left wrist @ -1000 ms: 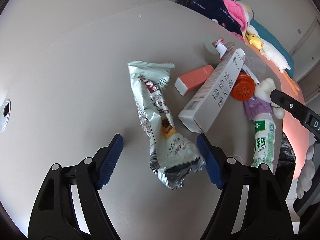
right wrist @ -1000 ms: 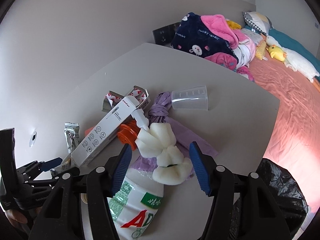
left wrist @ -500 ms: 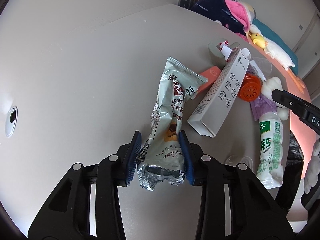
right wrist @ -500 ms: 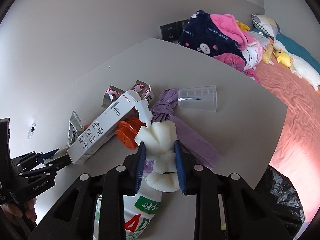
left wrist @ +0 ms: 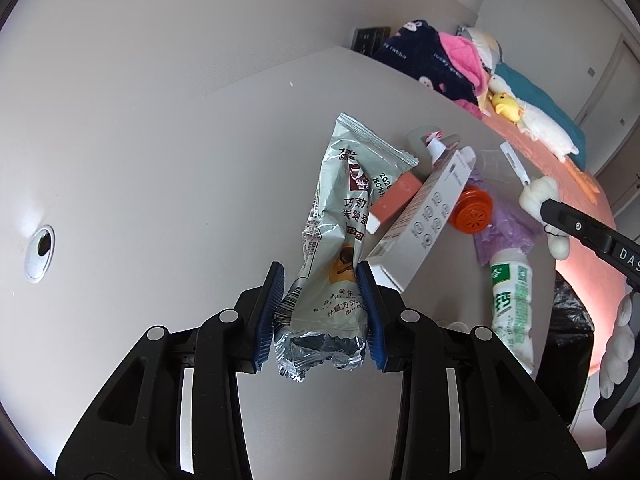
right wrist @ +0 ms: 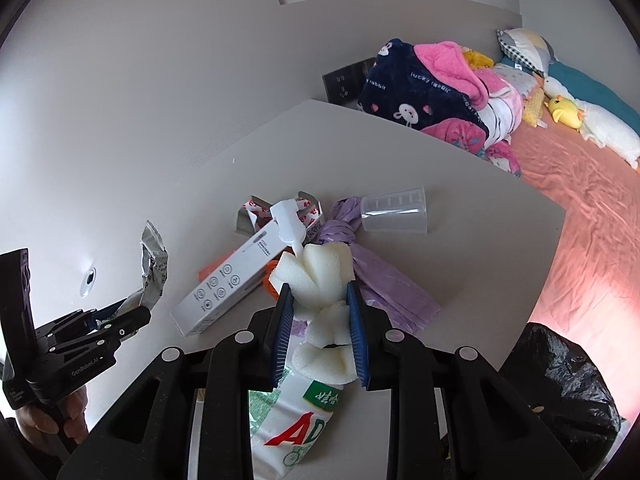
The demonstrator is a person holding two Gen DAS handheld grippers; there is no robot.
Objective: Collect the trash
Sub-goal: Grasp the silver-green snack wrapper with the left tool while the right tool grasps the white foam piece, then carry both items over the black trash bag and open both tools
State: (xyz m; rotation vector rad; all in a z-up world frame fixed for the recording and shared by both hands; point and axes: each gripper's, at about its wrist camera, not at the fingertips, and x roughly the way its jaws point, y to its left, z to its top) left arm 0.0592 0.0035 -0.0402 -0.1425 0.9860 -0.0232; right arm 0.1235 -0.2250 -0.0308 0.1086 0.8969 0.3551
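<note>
My left gripper (left wrist: 322,312) is shut on a silver snack wrapper (left wrist: 340,240) and holds it lifted above the white table (left wrist: 160,160). My right gripper (right wrist: 320,332) is shut on a white foam sponge brush (right wrist: 320,276) with a plastic handle, raised off the table. On the table lie a white carton (left wrist: 424,220), an orange box (left wrist: 396,196), an orange cap (left wrist: 474,210), a purple bag (right wrist: 384,276), a green-label milk bottle (left wrist: 512,300), a clear cup (right wrist: 394,210) and a torn red-white packet (right wrist: 256,216).
A black trash bag (right wrist: 556,392) hangs below the table's right edge. A bed with a pink sheet (right wrist: 592,208), blankets and plush toys lies beyond the table. A cable hole (left wrist: 40,248) sits at the table's left. A wall socket (right wrist: 346,80) is behind.
Both grippers closed: the left on the snack wrapper, the right on the foam sponge brush. Both items then rose off the table.
</note>
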